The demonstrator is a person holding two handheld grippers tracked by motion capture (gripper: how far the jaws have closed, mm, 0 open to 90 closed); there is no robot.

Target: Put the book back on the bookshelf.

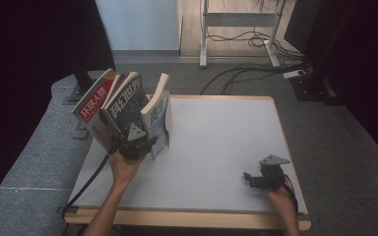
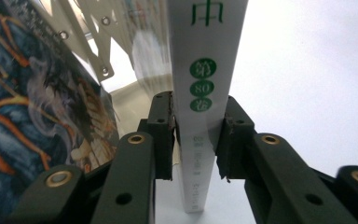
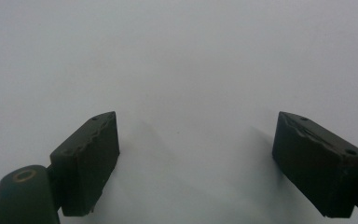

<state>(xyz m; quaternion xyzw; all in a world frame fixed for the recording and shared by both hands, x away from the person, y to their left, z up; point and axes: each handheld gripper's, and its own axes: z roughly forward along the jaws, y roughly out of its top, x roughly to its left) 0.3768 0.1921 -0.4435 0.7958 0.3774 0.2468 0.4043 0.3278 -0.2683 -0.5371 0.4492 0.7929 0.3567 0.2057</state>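
Three books stand fanned at the table's left edge: a red-covered one (image 1: pixel 96 103), a dark one (image 1: pixel 125 105) and a white-and-green one (image 1: pixel 158 115). My left gripper (image 1: pixel 141 143) is at their base. In the left gripper view it (image 2: pixel 198 135) is shut on the white book's spine (image 2: pixel 207 70), one pad pressed against each side; the dark illustrated cover (image 2: pixel 28 102) leans to the left. My right gripper (image 1: pixel 252 178) rests low near the table's front right, open. Its fingers (image 3: pixel 91 158) stand wide apart over bare white surface with nothing between them.
The white table (image 1: pixel 216 132) has a wooden front edge. A beige riveted lattice (image 2: pixel 91 42) shows behind the books. On the floor beyond the table are cables (image 1: pixel 246 69) and a desk frame (image 1: pixel 236 19); a dark stand (image 1: pixel 81 73) rises at the left.
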